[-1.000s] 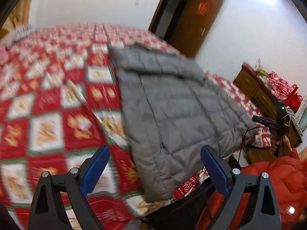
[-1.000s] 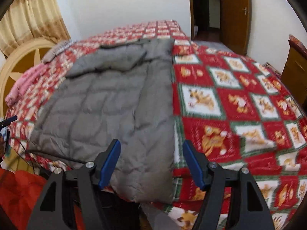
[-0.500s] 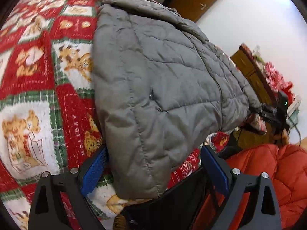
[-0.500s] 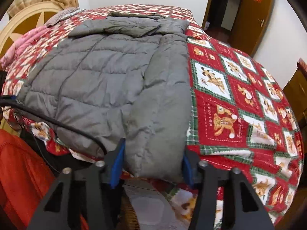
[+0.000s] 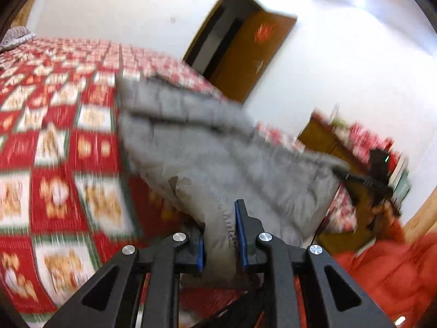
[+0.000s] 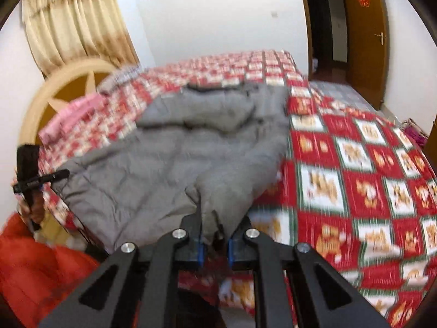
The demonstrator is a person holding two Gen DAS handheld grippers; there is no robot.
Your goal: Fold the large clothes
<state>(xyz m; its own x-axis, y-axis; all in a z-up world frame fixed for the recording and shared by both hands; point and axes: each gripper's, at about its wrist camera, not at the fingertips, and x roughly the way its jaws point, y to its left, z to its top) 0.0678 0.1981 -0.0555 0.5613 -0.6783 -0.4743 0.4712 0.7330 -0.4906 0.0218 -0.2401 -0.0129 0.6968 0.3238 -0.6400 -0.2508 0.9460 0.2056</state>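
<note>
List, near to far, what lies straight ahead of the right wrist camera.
Right tool clamped on the hem of the grey quilted puffer jacket → red-and-white patchwork Christmas bedspread → plain white wall.

A red-checked bed (image 6: 355, 164) carries a grey jacket (image 6: 191, 147) and, seemingly, pink cloth (image 6: 73, 112).
</note>
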